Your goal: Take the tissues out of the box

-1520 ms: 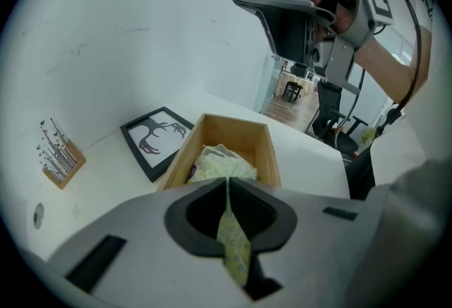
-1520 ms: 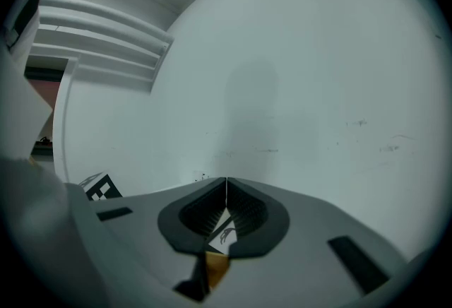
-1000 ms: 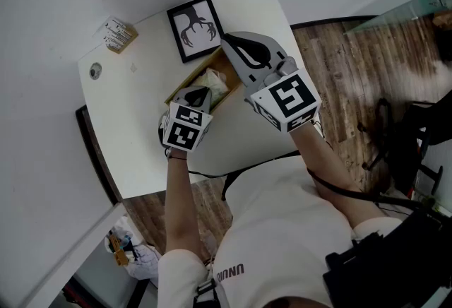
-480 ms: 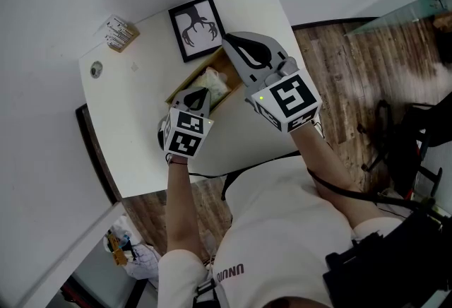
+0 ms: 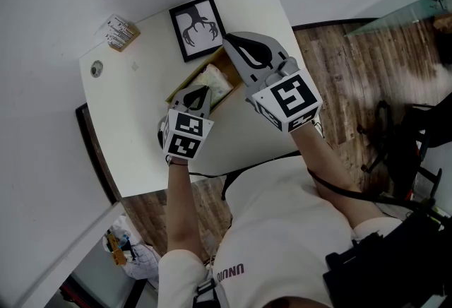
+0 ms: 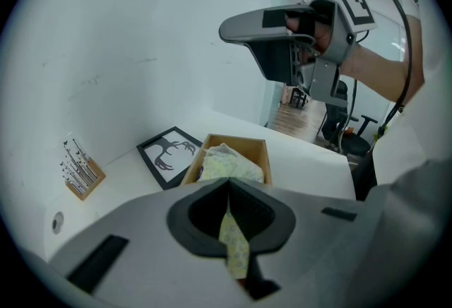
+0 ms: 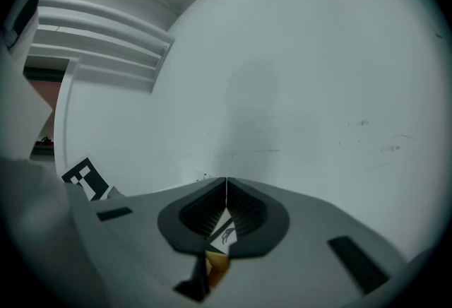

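Observation:
An open wooden box (image 5: 185, 80) lies on the white table (image 5: 134, 130), with pale yellow patterned tissues (image 5: 214, 80) inside. My left gripper (image 5: 201, 92) hangs over the box's near end, tilted down. It is shut, and a strip of the same tissue (image 6: 234, 246) shows pinched between its jaws. In the left gripper view the box (image 6: 265, 152) and its tissues (image 6: 224, 164) lie just beyond the jaw tips. My right gripper (image 5: 227, 39) hovers higher over the box's far right side, shut, with nothing in it. It (image 7: 226, 185) faces the bare wall.
A black-framed antler picture (image 5: 195, 27) lies just beyond the box. A small wooden block with printed cards (image 5: 119, 33) sits by the wall, and a round hole (image 5: 96, 70) is in the tabletop at the left. Wooden floor and a chair (image 5: 402, 151) lie to the right.
The left gripper has shifted slightly toward the person and tilted a little. The tissue heap in the box looks flatter and more spread. The right gripper has kept still.

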Demonstrator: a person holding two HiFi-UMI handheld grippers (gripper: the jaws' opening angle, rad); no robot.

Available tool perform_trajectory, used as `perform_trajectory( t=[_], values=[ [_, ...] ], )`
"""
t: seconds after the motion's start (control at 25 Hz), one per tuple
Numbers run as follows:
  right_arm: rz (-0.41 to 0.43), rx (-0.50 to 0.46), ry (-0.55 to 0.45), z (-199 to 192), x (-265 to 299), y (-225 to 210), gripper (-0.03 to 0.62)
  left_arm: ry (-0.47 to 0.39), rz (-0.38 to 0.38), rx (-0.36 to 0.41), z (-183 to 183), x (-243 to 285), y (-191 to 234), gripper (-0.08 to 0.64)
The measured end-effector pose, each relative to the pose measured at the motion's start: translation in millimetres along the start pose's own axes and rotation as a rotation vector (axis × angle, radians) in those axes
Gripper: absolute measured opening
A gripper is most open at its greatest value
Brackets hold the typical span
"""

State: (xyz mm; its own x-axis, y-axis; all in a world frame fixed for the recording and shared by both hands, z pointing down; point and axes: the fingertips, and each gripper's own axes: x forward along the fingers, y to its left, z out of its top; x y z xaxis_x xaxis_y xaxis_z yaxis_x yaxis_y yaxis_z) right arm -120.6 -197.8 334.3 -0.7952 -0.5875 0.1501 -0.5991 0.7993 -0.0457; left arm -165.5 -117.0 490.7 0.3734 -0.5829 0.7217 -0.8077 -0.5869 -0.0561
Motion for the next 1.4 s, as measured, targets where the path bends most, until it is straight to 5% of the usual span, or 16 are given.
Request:
perform_trajectory(
  t=[1.4],
  values=[
    [-0.001,-0.001,0.001,-1,0,0,0.020,-0.151,0.051,-0.007,35,-23,6,0.011]
  ],
)
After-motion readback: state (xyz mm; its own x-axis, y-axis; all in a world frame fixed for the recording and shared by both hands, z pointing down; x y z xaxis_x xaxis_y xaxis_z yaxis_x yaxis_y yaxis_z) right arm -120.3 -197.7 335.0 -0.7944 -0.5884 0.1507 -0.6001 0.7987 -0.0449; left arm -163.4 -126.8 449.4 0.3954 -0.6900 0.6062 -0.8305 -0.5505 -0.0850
